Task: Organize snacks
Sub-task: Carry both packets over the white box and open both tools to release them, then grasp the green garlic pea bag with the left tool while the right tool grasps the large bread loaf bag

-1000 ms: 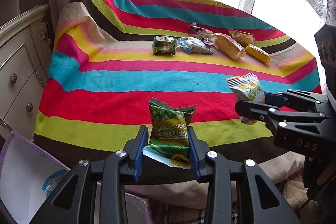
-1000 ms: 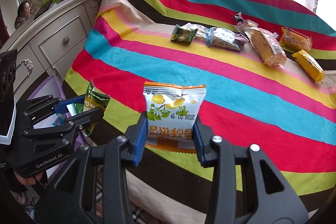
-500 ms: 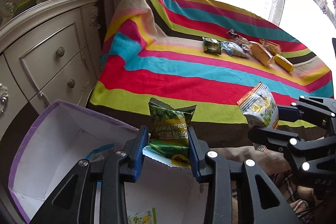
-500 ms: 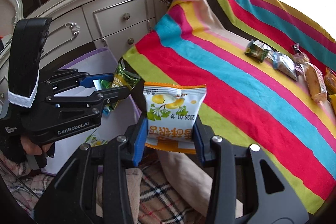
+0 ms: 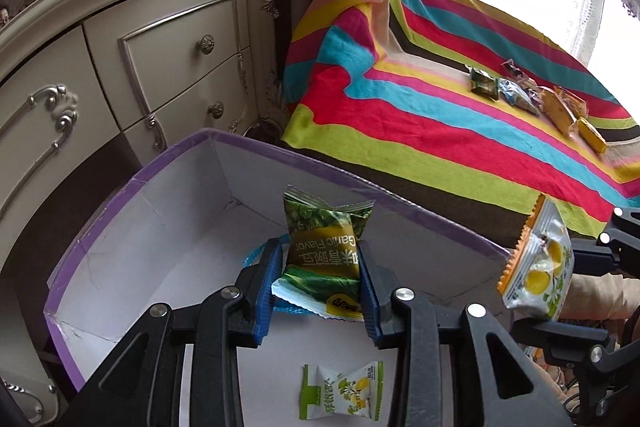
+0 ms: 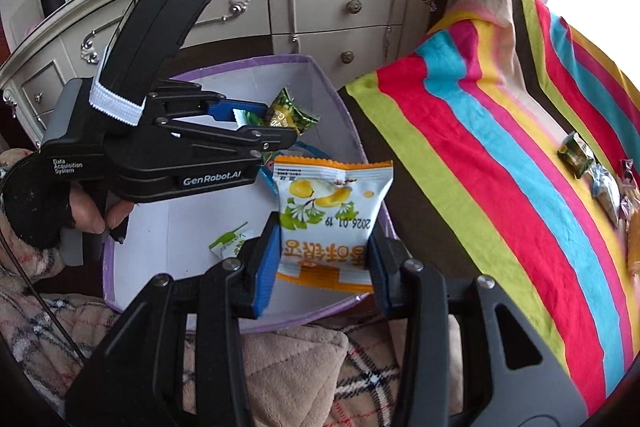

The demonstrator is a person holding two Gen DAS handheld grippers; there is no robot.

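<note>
My left gripper [image 5: 318,267] is shut on a green garlic-flavour snack packet [image 5: 324,243] and hangs over the open purple-rimmed white box [image 5: 120,227]. In the right wrist view the same left gripper [image 6: 276,131] holds that green packet [image 6: 288,115] above the box [image 6: 332,107]. My right gripper [image 6: 322,251] is shut on a white and orange snack packet [image 6: 328,211] near the box's front rim; this packet [image 5: 538,263] also shows at the right of the left wrist view. A white and green packet [image 5: 340,391] lies on the box floor.
A row of several more snack packets [image 5: 532,99] lies on the striped cloth [image 5: 440,131] covering the table to the right. A cream chest of drawers [image 5: 160,47] stands behind the box. A plaid blanket [image 6: 300,367] lies below it.
Both grippers swung left, away from the striped table, with their packets still held. The left one now hangs over the open box and the right one has come to its rim.
</note>
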